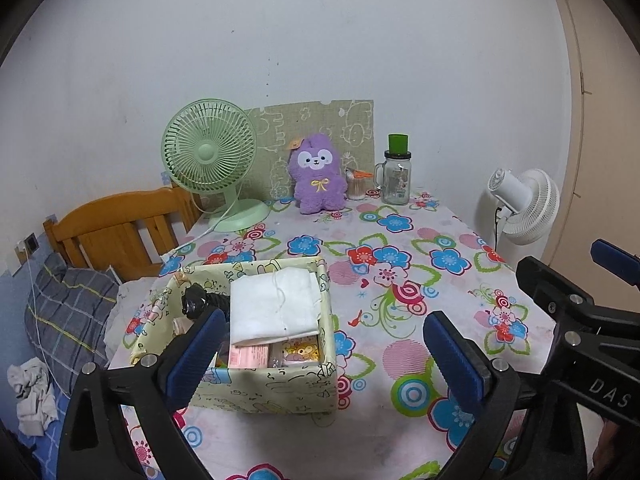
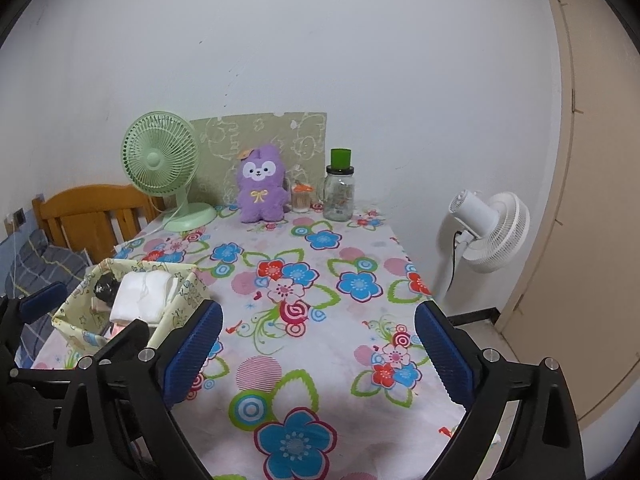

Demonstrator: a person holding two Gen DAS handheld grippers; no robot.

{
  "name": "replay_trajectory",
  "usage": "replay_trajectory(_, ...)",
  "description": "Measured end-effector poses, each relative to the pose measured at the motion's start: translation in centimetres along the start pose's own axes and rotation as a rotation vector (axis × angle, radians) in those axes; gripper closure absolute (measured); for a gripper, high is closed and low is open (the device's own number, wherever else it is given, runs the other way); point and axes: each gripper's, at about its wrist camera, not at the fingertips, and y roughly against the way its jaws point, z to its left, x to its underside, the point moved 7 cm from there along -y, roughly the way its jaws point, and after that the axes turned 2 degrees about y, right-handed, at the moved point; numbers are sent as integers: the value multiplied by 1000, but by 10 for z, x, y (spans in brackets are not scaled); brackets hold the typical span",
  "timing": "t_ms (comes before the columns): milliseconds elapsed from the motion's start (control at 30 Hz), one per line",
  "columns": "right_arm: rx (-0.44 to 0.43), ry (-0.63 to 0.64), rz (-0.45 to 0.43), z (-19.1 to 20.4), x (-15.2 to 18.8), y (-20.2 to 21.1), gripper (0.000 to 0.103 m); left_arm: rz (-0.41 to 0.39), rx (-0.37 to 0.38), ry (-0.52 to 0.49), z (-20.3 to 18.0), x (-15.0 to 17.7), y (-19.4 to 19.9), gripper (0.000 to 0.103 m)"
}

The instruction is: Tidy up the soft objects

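Both grippers hang wide open with nothing between their pads, the left gripper point(image 1: 324, 354) just before the fabric box point(image 1: 276, 392). A folded white cloth point(image 1: 276, 306) lies inside it (the purple plush point(image 1: 319, 178) sits upright far back near the wall), and the right gripper point(image 2: 318, 350) is over the flowered tablecloth point(image 2: 320, 320).

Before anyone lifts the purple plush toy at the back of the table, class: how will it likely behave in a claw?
The purple plush toy looks fluffy, so it probably squashes and feels light. Its rounded base suggests a push may topple it.
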Motion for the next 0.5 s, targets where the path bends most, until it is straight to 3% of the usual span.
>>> replay_trajectory(500,7,-20,5,-3,6,1,4,0,-1,5,4,4,3,0)
